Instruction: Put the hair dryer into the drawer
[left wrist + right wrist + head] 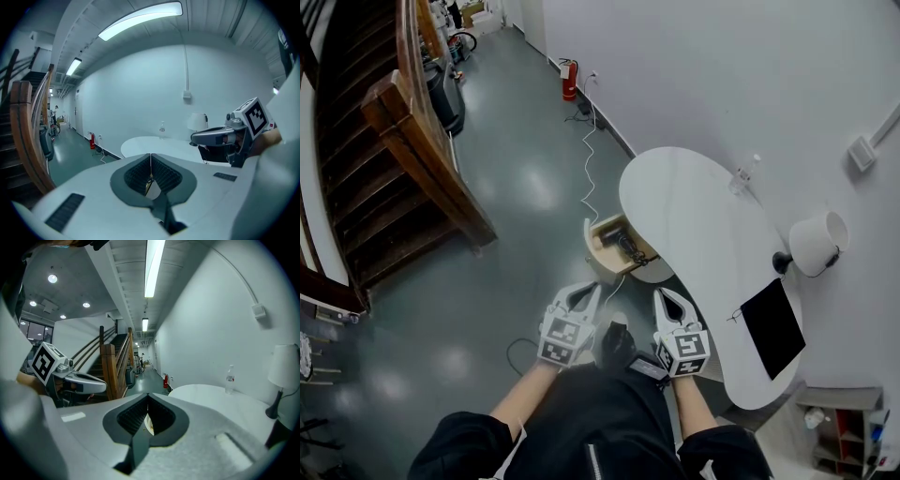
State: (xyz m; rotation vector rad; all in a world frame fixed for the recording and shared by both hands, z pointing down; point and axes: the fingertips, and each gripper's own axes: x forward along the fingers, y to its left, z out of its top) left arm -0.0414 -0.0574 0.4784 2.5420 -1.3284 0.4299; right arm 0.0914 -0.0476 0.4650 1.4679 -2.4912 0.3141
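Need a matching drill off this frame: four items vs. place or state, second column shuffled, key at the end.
Column one:
1 drawer
2 fire extinguisher
3 bottle
4 left gripper

Column two:
A shut, nothing held
B standing on the table
C pulled open
D red, on the floor by the wall

Pairs: 1-C, 2-D, 3-B, 4-A
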